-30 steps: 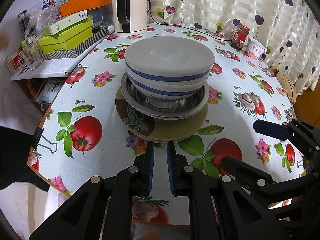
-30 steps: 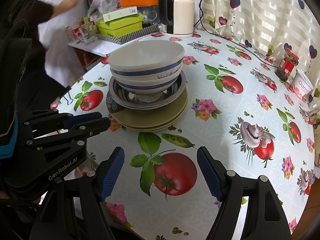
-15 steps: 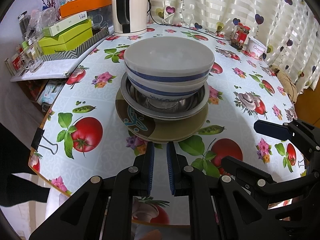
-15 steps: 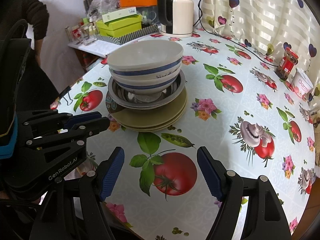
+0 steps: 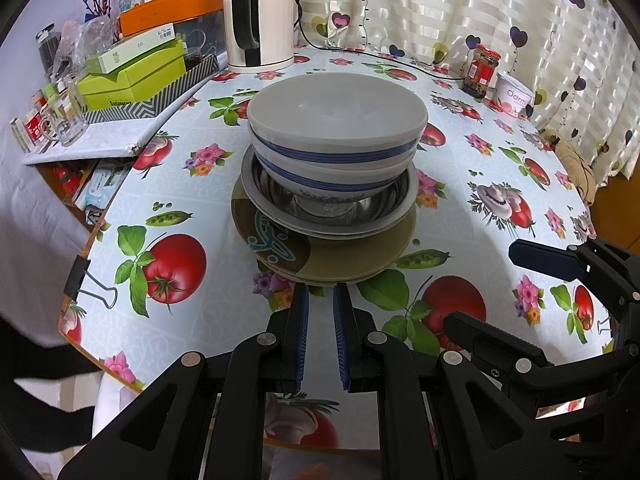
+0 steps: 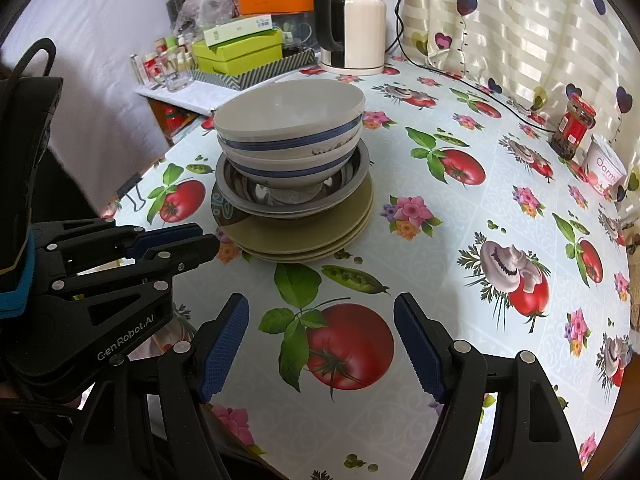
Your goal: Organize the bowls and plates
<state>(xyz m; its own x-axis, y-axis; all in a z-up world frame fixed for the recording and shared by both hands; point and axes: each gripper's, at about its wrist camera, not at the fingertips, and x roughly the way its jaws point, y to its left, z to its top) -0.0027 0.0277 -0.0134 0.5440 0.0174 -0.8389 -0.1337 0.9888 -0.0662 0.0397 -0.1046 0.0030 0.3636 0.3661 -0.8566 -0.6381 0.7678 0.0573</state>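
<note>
Stack, centre of both views: two white bowls with blue bands (image 5: pixel 336 136), nested, sitting in a steel bowl (image 5: pixel 332 204), itself on olive plates (image 5: pixel 340 252), one bearing a blue motif at its left. All rest on a table (image 5: pixel 480 184) covered in a cloth printed with tomatoes, mushrooms and flowers.

Left gripper (image 5: pixel 320 300): lower centre of the left wrist view, jaws narrow with a slim gap, nothing between the blue pads. Its tips lie just below the near rim of the plates; contact cannot be told.

Right gripper (image 6: pixel 320 312): lower centre of the right wrist view, jaws wide, empty, over a printed tomato. The stack stands above and left of it, apart, with bare cloth and a printed pea pod between. In this view the left gripper reaches in from the left edge toward the plates.

Surroundings: electric kettle (image 5: pixel 260 16) behind the stack, top centre; green boxes (image 5: pixel 136 76) and an orange tray (image 5: pixel 168 8), upper left; red-lidded jar (image 5: pixel 482 70) and white tub (image 5: pixel 514 98), upper right, before a heart-print curtain (image 5: pixel 460 4); binder clip (image 5: pixel 80 276) on the table's left edge.
</note>
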